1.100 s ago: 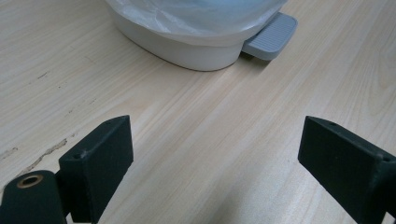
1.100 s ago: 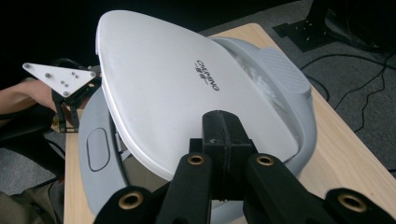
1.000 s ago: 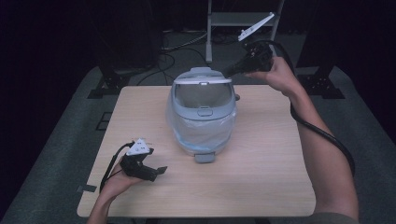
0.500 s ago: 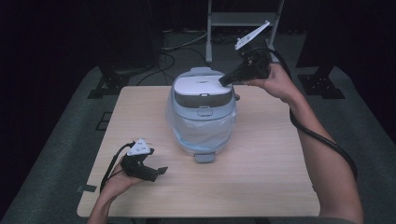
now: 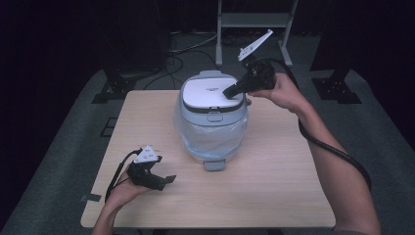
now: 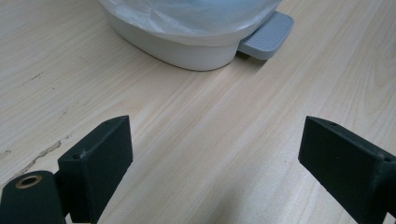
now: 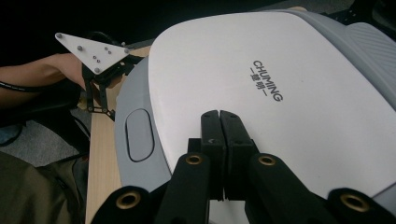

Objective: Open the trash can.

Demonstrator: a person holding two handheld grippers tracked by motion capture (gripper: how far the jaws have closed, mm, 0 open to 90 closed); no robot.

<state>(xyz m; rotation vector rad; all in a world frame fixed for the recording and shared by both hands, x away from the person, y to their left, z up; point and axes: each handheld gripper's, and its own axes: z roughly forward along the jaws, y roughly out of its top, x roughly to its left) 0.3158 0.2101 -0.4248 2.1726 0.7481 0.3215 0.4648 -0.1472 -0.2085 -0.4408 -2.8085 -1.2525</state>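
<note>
Bin (image 5: 212, 128) sits mid-table, toward the far edge, lid (image 5: 211, 93) down. Right gripper (image 5: 230, 92) has its jaws pressed together with nothing between them, tips resting on the white lid panel near its right side. In the right gripper view the closed tips (image 7: 219, 116) lie flat on the lid, just below the printed brand.

Writing: "CHUMING" (image 7: 268, 80) in dark letters on the lid, with a line of small characters under it, too small to read. No other text is legible.

Around the lid: grey rim with one oval push button (image 7: 139, 135) at the front. Clear plastic liner (image 5: 213, 134) bunches out under the rim and hangs over the pale body. One grey foot pedal (image 5: 214, 164) sticks out at the base on the person's side; the left gripper view shows the same pedal (image 6: 266, 35) and the bin's white base.

Left gripper (image 5: 166, 181) is well apart from the bin, near the table's front-left corner, jaws spread wide and empty over bare wood (image 6: 205, 135). It's held low over the table (image 5: 274, 196).

Counts: one bin, one lid, one pedal, one button, two grippers. Each gripper has a grey three-cornered plate and a black cable. Behind the table there is a metal stand (image 5: 254, 19) and cables on the grey floor. Nothing blocks the lid or pedal.
</note>
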